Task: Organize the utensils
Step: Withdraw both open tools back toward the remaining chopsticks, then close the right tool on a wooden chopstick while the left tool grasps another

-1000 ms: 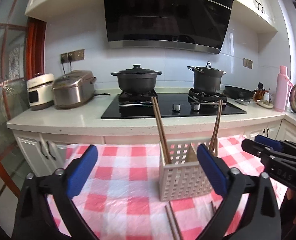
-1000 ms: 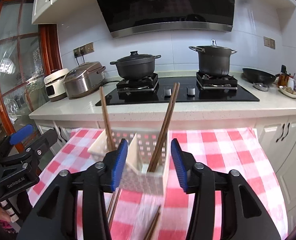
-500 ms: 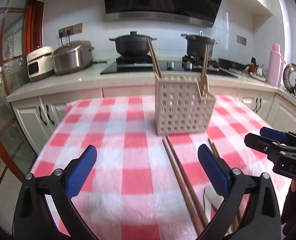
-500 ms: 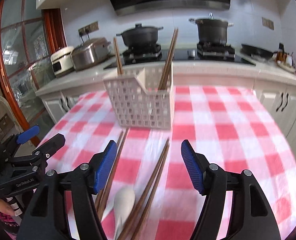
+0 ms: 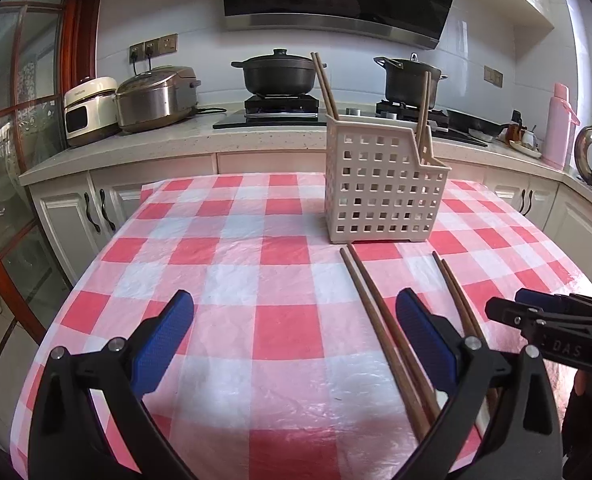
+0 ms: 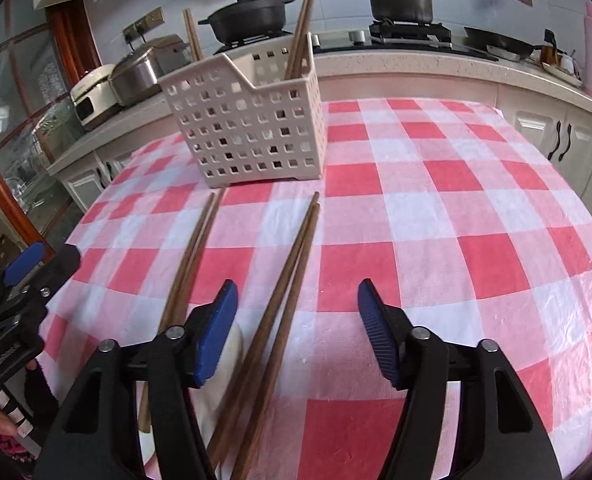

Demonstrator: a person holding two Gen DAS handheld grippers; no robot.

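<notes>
Checked tablecloth point(image 6: 435, 208) carries the white caddy point(image 6: 248, 128) at 12 o'clock already holding chopsticks point(image 6: 301, 28), while two loose pairs point(image 6: 292, 264) await both spread, empty grippers point(image 6: 296, 336) point(image 5: 296, 340).

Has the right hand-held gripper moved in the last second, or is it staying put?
Yes. The right hand-held gripper has pulled back from the white utensil basket and now hangs open over a pair of chopsticks on the checked cloth.
</notes>
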